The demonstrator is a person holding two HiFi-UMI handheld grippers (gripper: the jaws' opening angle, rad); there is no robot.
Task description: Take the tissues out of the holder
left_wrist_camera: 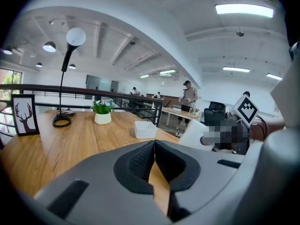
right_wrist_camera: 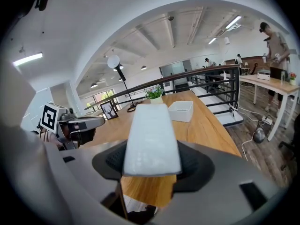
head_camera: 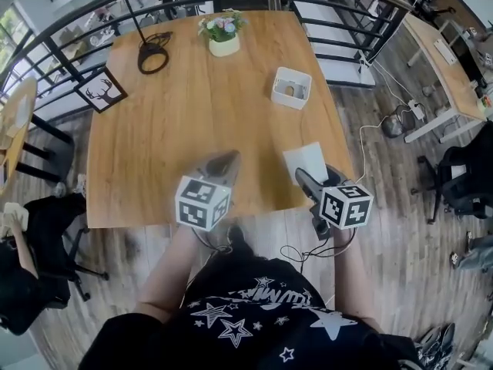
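Note:
The white tissue holder point(head_camera: 291, 88) stands on the wooden table point(head_camera: 169, 129), right of centre; it also shows as a holder point(left_wrist_camera: 145, 129) and holder point(right_wrist_camera: 180, 110) in the gripper views. A flat white tissue pack point(head_camera: 306, 160) hangs over the table's near right edge. My right gripper point(head_camera: 317, 174) is shut on it, and in the right gripper view the pack point(right_wrist_camera: 151, 139) fills the gap of the right gripper point(right_wrist_camera: 151, 165). My left gripper point(head_camera: 223, 159) hovers beside it, over the near edge. The left gripper point(left_wrist_camera: 154, 144) is shut with its tips meeting and nothing between them.
A potted plant point(head_camera: 223, 37), a lamp base point(head_camera: 152, 55) and a framed deer picture point(head_camera: 102, 91) stand at the table's far side. A black railing point(head_camera: 339, 6) runs behind. A dark chair point(head_camera: 46, 214) is at the left, cables point(head_camera: 385, 122) lie on the floor at the right.

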